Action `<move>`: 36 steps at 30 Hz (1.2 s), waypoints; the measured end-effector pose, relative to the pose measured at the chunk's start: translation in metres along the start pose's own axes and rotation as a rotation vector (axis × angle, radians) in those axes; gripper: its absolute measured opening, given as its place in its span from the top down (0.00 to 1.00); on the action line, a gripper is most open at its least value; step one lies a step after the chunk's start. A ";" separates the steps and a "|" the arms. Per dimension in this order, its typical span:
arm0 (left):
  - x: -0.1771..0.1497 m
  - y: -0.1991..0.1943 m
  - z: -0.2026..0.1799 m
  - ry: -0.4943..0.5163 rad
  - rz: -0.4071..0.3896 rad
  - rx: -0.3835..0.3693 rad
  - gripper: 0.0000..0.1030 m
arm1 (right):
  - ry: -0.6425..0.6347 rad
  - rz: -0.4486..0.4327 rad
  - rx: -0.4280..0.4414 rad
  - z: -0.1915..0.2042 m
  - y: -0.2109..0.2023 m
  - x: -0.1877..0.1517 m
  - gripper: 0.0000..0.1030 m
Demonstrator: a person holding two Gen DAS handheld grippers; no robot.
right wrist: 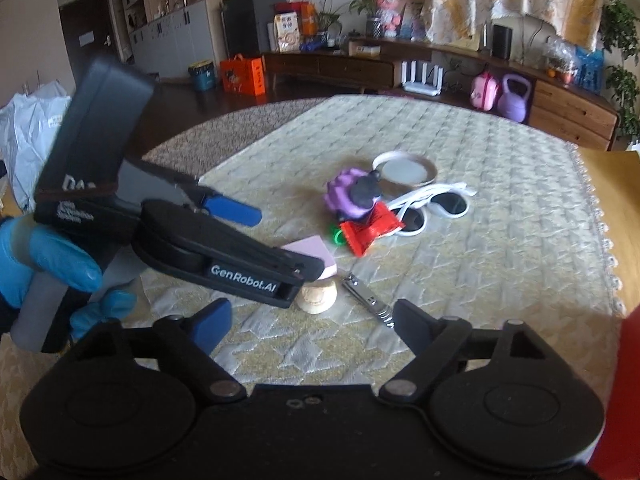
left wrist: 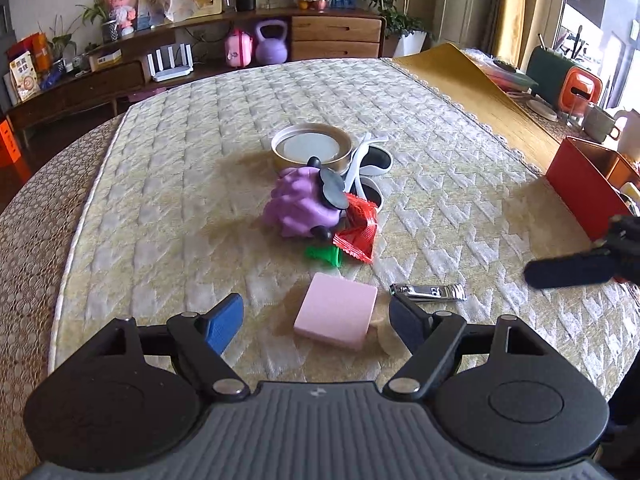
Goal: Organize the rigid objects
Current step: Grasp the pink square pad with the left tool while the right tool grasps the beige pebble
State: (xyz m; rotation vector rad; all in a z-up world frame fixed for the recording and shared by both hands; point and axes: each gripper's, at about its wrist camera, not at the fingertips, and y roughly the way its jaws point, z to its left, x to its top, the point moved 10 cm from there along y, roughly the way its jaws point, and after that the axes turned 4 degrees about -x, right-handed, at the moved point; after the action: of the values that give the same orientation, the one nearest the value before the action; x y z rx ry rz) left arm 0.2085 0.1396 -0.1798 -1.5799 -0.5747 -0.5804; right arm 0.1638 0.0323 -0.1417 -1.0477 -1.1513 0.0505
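Note:
A pink square block lies on the quilted table cover, between the fingers of my left gripper. The jaws stand open around it and the pads do not press on it. A pale wooden disc peeks out beside the block. A metal nail clipper lies just in front of my right gripper, which is open with nothing between its fingers. Farther off is a cluster: a purple knobbly toy, a red packet, a green piece, a round tin lid and white sunglasses.
A red open box stands at the right edge of the table, with a mug and desk items behind it. A hand in a blue glove holds the left gripper. A sideboard with a purple kettlebell lines the far wall.

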 end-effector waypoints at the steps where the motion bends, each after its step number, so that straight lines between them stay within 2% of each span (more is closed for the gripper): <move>1: 0.001 0.001 0.000 -0.002 0.000 -0.009 0.22 | -0.005 0.008 0.000 0.000 0.004 -0.002 0.20; 10: 0.003 0.012 0.001 -0.028 0.011 -0.050 0.23 | 0.016 0.038 -0.008 -0.006 0.027 -0.002 0.35; 15: 0.002 0.011 0.003 -0.048 0.014 -0.062 0.23 | 0.048 0.048 -0.004 -0.009 0.038 0.000 0.50; 17: 0.001 0.011 0.004 -0.056 0.016 -0.068 0.23 | 0.040 0.045 -0.003 -0.007 0.042 0.001 0.54; 20: 0.000 0.010 0.005 -0.063 0.015 -0.070 0.23 | 0.018 0.041 -0.013 -0.003 0.046 0.002 0.66; 23: 0.000 0.010 0.005 -0.064 0.016 -0.073 0.23 | 0.011 0.039 -0.018 -0.001 0.048 0.002 0.71; 30: 0.002 0.007 0.003 -0.068 0.009 -0.080 0.23 | 0.005 0.021 -0.014 -0.004 0.039 -0.001 0.71; 36: 0.000 0.007 0.002 -0.054 0.004 -0.079 0.23 | 0.005 0.042 -0.027 -0.016 0.028 -0.014 0.71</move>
State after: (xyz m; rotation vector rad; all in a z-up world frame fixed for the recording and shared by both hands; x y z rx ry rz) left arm 0.2134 0.1409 -0.1847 -1.6753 -0.5950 -0.5647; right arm 0.1820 0.0295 -0.1715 -1.0950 -1.1285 0.0654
